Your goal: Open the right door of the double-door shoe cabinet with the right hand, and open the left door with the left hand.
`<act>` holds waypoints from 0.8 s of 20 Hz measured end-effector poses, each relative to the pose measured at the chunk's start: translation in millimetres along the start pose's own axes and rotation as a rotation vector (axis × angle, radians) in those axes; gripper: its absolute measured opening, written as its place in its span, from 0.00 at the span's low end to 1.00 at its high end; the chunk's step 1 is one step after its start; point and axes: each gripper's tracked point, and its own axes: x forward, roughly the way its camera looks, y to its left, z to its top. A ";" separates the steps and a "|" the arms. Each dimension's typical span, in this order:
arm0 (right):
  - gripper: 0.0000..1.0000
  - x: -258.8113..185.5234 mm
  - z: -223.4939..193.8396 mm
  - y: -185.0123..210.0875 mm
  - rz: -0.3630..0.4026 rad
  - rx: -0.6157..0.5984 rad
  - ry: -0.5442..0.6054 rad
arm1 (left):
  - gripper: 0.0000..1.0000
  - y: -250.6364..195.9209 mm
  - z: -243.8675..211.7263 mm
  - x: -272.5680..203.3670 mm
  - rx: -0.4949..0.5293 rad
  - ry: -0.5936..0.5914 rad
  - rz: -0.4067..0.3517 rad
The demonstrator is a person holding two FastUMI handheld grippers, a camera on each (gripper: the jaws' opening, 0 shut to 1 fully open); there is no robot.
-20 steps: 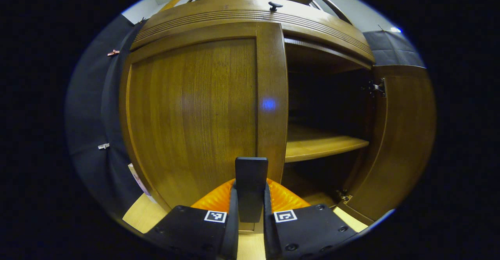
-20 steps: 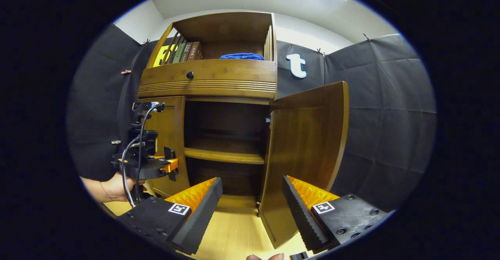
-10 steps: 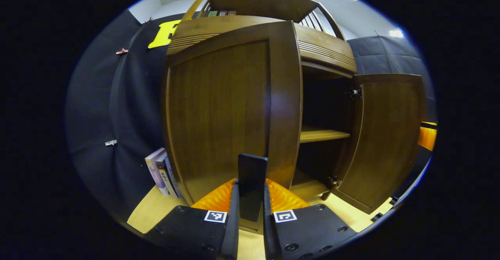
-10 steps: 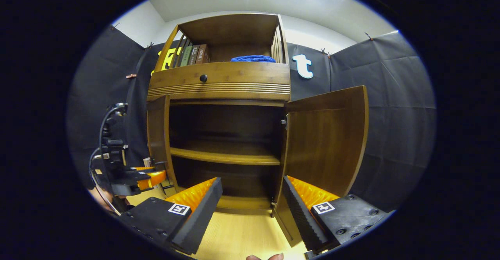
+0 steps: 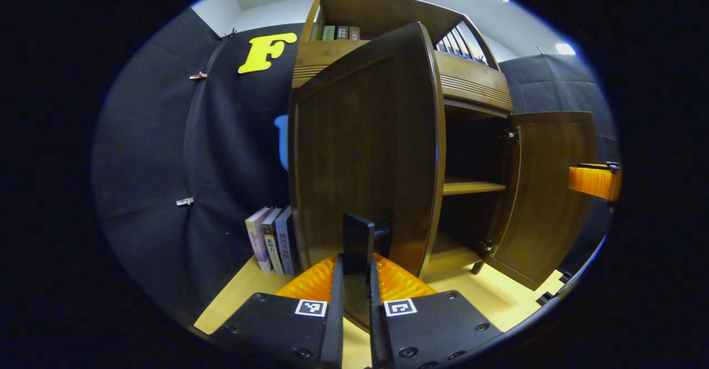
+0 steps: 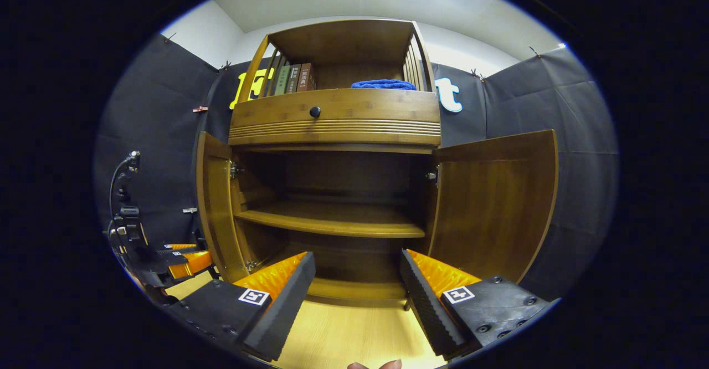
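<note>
— So where do we stand on the second step? Nearest to us, our left gripper [image 5: 354, 280] has its fingers pinched together on the dark handle [image 5: 359, 236] of the left door [image 5: 360, 153].

— And the left door is swung well out from the shoe cabinet [image 6: 335, 119]; in the right gripper view it stands nearly edge-on at the cabinet's left side, hinges showing. We judge the left-hand pull is close to finished.

— What about our right gripper [image 6: 357, 294]?

— Its fingers are spread wide with nothing between them, hanging in front of the cabinet's opening, apart from the right door [image 6: 493, 203]. That door is already open, angled out to the right.

— Then the next move, as we see it, calls for letting go of the handle cleanly, without dragging the door back toward the frame.

— Agreed. Farther in, the cabinet is warm brown wood, with one shelf [image 6: 332, 222] across a dark, bare interior, a drawer with a round knob [image 6: 314, 112] above, and books [image 6: 291, 78] and a blue cloth [image 6: 383, 84] on top.
</note>
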 end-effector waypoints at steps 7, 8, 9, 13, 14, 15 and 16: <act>0.98 -3.7 -1.6 9.2 0.012 -0.006 0.006 | 0.16 42.1 -4.7 -18.6 -0.027 0.004 0.061; 0.98 -3.8 -3.1 9.4 0.013 -0.008 0.010 | 0.15 50.2 -5.2 -20.0 -0.030 0.006 0.075; 0.96 -4.1 -3.5 10.9 0.018 -0.010 0.013 | 0.14 58.7 -8.2 -21.4 -0.037 0.012 0.088; 0.98 -6.8 -3.8 14.2 0.025 -0.022 0.013 | 0.11 84.3 -11.5 -22.5 -0.072 0.020 0.089; 0.98 -7.3 -5.2 14.8 0.026 -0.024 0.016 | 0.10 90.9 -12.1 -23.0 -0.075 0.018 0.090; 0.98 -7.5 -6.9 15.3 0.027 -0.025 0.020 | 0.10 97.7 -11.5 -24.5 -0.076 0.015 0.094; 0.98 -8.4 -7.7 16.1 0.028 -0.025 0.023 | 0.08 101.5 -11.8 -23.0 -0.071 0.012 0.090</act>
